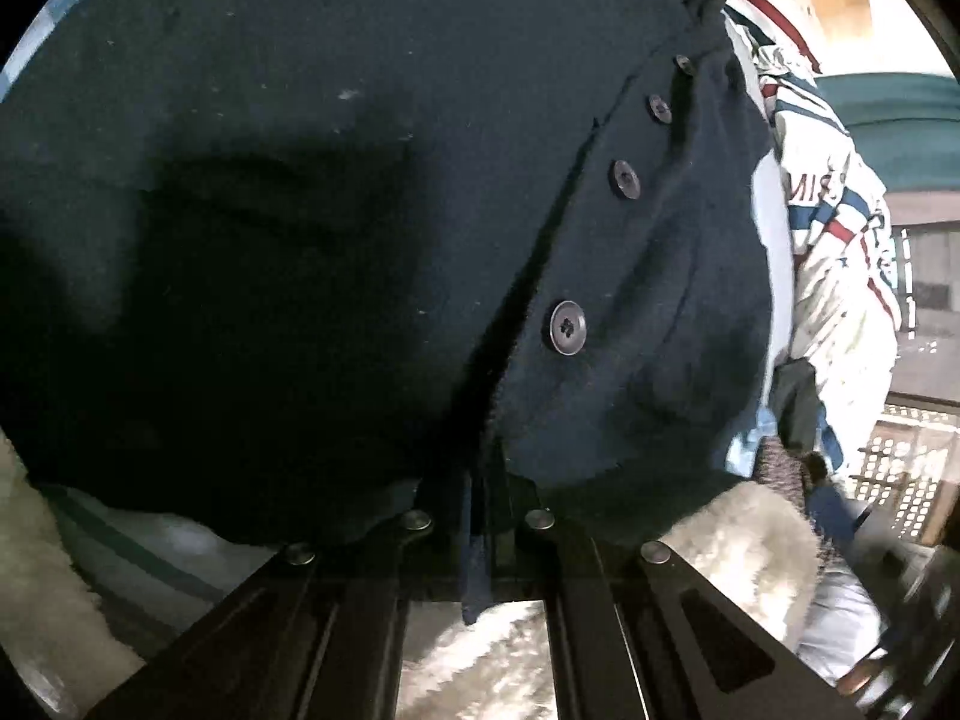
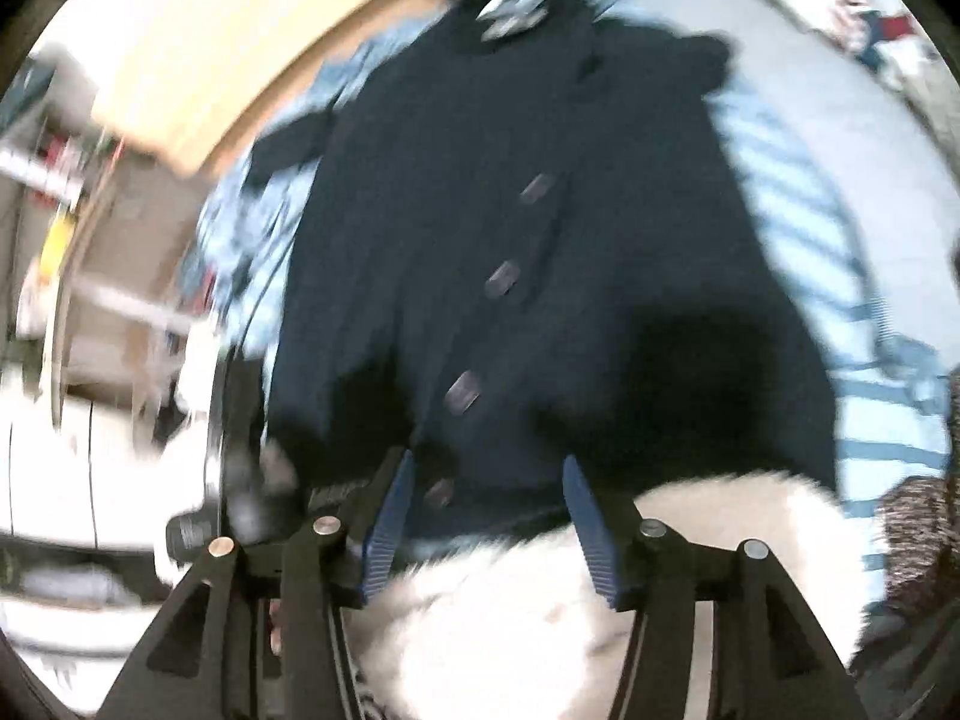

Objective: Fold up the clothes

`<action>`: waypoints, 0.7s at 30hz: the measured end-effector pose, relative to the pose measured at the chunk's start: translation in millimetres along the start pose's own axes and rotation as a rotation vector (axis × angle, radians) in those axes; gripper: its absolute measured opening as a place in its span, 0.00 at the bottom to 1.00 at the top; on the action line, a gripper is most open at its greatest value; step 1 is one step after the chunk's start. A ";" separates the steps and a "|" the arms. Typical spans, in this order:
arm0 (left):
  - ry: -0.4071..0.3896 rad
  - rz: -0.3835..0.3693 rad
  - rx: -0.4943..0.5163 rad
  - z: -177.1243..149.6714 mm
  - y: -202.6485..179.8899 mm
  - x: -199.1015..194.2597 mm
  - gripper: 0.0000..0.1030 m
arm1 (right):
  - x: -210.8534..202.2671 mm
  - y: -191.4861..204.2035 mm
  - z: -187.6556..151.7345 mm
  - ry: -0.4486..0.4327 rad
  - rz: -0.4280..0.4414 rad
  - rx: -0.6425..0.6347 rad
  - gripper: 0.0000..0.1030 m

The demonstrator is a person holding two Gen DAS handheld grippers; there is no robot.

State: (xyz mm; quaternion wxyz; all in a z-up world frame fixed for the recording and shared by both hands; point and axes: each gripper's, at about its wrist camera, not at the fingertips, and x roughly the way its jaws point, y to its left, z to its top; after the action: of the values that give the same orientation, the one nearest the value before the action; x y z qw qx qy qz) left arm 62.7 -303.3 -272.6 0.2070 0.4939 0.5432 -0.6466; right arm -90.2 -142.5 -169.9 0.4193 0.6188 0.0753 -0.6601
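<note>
While the navy buttoned garment (image 1: 372,192) is lying spread front-up across the pile of clothes, its button row (image 1: 567,327) running up the middle, it is filling most of both views and is serving as the piece being folded. The left tool (image 1: 477,516) is sitting pressed together on the garment's lower hem, with a strip of dark cloth hanging down between its closed jaws; this pinch is judged to be anchoring one corner so the hem can be lifted or carried over. The right tool (image 2: 486,492) is standing spread above the same hem, its blue pads (image 2: 390,516) apart and pressing on nothing, with the lowest button lying between them; no cloth is being held on that side, and the view is blurred by motion. A white fluffy item (image 2: 540,570) is lying just beside the hem, under both tools. A light blue striped cloth (image 2: 798,228) is lying beneath the garment, and a white printed top with red and blue stripes (image 1: 828,204) is lying beside it, evidently awaiting its turn. Whether a worktop or bed is carrying the pile cannot be told.
</note>
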 end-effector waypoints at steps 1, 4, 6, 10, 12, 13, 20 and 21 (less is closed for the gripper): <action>-0.002 -0.004 -0.005 1.1 1.9 1.1 0.02 | -4.9 -7.1 2.4 -0.021 -0.015 0.029 0.57; -0.013 -0.017 -0.020 2.7 8.4 5.0 0.02 | -9.0 -20.1 7.3 -0.039 -0.062 0.085 0.57; -0.008 -0.018 -0.029 3.6 9.9 9.4 0.02 | -15.1 -27.7 10.5 -0.047 -0.084 0.119 0.57; 0.010 -0.021 -0.048 7.0 13.0 16.8 0.02 | -24.8 -32.4 14.3 -0.061 -0.105 0.184 0.57; 0.022 -0.036 -0.074 8.2 15.5 17.1 0.02 | -40.4 -32.9 13.9 -0.080 -0.095 0.203 0.57; 0.027 -0.043 -0.087 8.7 16.8 17.2 0.03 | -51.8 -34.0 9.3 -0.090 -0.094 0.203 0.57; -0.064 -0.264 -0.103 6.6 5.9 -36.8 0.60 | -108.3 -7.9 12.7 -0.207 -0.092 0.169 0.66; -0.110 -0.271 -0.078 10.3 1.5 -52.4 0.60 | -113.9 -6.4 11.2 -0.225 -0.096 0.167 0.66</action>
State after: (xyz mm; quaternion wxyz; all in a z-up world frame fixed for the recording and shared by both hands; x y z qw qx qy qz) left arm 82.0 -327.2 -229.0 0.1662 0.3716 0.6174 -0.6731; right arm -116.1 -92.9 -69.8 0.3400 0.5692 0.0019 -0.7486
